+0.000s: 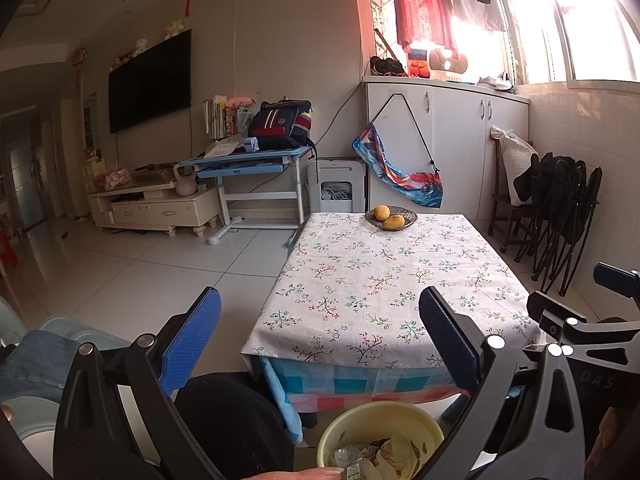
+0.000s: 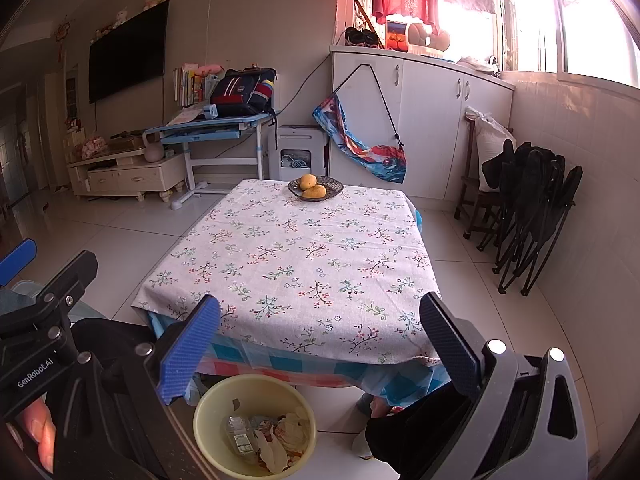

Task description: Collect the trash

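A pale yellow bin [image 2: 208, 412] stands on the floor in front of the table, holding a clear plastic bottle [image 2: 239, 434] and crumpled paper and wrappers [image 2: 290, 426]. It also shows in the left wrist view [image 1: 424, 420]. My left gripper [image 1: 320, 344] is open and empty, held above the bin near the table's front edge. My right gripper [image 2: 320, 344] is open and empty, above the bin and the table's near edge. The table [image 2: 280, 264] has a floral cloth.
A dish with two yellow fruits [image 2: 315, 189] sits at the table's far end. Folded black chairs [image 2: 532, 216] lean on the right wall. A white cabinet [image 2: 420, 120], a blue desk [image 2: 208, 128] and a TV stand [image 2: 124, 176] stand behind. My knee [image 2: 416, 428] is by the bin.
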